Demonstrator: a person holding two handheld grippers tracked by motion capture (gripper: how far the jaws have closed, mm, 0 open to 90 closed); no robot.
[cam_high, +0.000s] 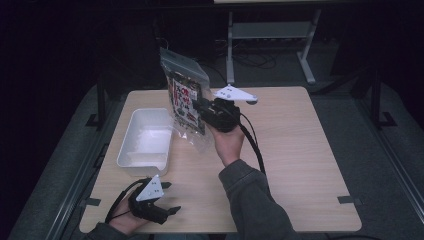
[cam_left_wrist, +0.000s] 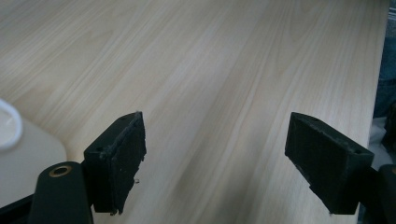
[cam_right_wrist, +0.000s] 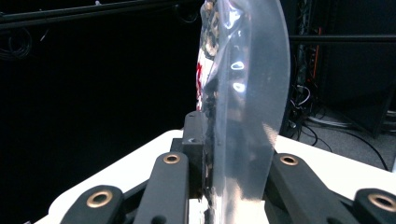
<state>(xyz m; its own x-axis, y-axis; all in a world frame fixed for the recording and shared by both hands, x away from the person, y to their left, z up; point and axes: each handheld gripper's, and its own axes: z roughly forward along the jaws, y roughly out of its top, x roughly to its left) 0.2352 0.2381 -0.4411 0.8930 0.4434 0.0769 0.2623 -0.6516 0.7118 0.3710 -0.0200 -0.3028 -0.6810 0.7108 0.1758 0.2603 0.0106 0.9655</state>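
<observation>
On the light wooden table (cam_high: 300, 165), the right gripper (cam_high: 204, 111) is raised above the middle of the top, nearer the far edge, its jaws closed flat on a clear plastic bag (cam_high: 186, 97) that stands upright in the air and is held off the table. In the high view the bag's printed contents show as red, dark and white patches, but the print is too small to read; its lower corner hangs over the bare wood just right of a white rectangular tub (cam_high: 131, 155), and whether it touches the tub's rim cannot be told. The right gripper view looks along the bag (cam_right_wrist: 247, 107) edge-on, so the clear film hides most of one jaw and glare blurs the contents to a dark and red streak near the top edge of the frame; the right gripper (cam_right_wrist: 210, 163) pinches the film between its pads. The tub sits near the table's left edge, apparently empty, though its far inside wall is hidden by the bag. The left gripper (cam_high: 170, 197) rests low at the near left corner, the person's hand partly cut off by the bottom of the frame. In its own view the left gripper (cam_left_wrist: 212, 158) has its jaws wide apart with nothing between them but wood grain, and a curved white rim (cam_left_wrist: 11, 126), probably the tub's, is cut off at the left.
</observation>
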